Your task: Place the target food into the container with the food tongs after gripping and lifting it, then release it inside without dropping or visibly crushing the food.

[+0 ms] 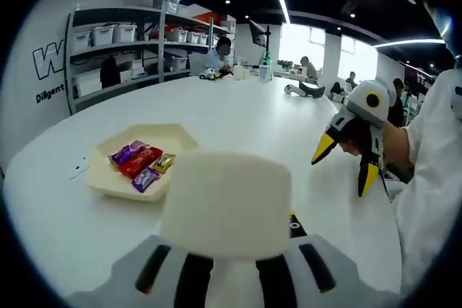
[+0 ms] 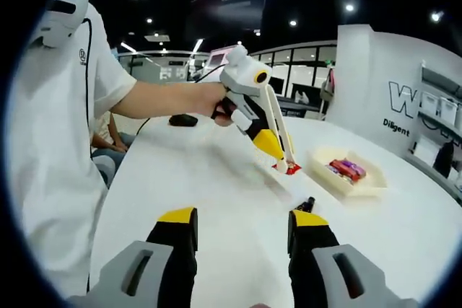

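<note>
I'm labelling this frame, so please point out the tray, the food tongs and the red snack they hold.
tray (image 1: 102, 176), left gripper view, near rim.
food tongs (image 2: 276, 119), right gripper view, mid-arm.
red snack (image 2: 291, 169), right gripper view, wrapper centre.

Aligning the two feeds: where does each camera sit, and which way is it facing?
Left gripper view: on the left gripper, facing across the table to the tray; the right gripper and a sleeve show at right.
Right gripper view: on the right gripper, facing the left gripper, shut on tongs; a hand shows.
Shared: table, tray, the opposite gripper.
</note>
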`<state>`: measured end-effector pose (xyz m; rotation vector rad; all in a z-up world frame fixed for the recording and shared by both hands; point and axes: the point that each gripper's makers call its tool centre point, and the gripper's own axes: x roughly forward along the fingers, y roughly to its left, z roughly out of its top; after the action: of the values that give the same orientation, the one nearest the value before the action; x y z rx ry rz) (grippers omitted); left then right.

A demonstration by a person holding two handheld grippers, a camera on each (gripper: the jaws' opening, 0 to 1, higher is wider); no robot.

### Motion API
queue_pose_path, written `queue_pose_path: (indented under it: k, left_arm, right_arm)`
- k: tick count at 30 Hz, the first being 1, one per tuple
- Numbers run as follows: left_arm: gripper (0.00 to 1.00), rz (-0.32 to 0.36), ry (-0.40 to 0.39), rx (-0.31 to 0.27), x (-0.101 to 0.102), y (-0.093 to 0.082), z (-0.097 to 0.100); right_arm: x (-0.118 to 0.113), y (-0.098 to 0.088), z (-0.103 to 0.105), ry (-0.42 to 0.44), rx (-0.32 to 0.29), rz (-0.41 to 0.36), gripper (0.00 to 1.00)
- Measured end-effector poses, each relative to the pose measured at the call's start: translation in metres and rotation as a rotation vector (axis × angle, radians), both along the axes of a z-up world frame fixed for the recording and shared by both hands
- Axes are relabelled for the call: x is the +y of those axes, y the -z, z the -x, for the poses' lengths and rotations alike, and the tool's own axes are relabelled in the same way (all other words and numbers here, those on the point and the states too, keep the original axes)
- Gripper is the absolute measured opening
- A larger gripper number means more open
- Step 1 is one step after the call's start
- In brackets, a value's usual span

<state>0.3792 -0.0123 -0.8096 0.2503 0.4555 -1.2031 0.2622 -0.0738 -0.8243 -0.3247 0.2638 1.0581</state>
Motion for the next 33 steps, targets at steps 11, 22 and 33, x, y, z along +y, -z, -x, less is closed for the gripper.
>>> queue_pose_path:
  k: [11, 22, 33]
  left_arm:
    - [0.18, 0.008, 0.036, -0.020, -0.009, -0.020, -0.007]
    - [0.18, -0.003, 0.057, -0.038, -0.015, -0.033, -0.020]
    - [0.18, -0.018, 0.068, -0.053, -0.021, -0.041, -0.034]
  right_arm:
    - [-0.001, -0.004, 0.000, 0.029, 0.000, -0.002, 0.48]
    - [-0.015, -0.009, -0.010, 0.116, 0.017, -0.006, 0.52]
    - [-0.025, -0.013, -0.015, 0.166, 0.040, -0.003, 0.55]
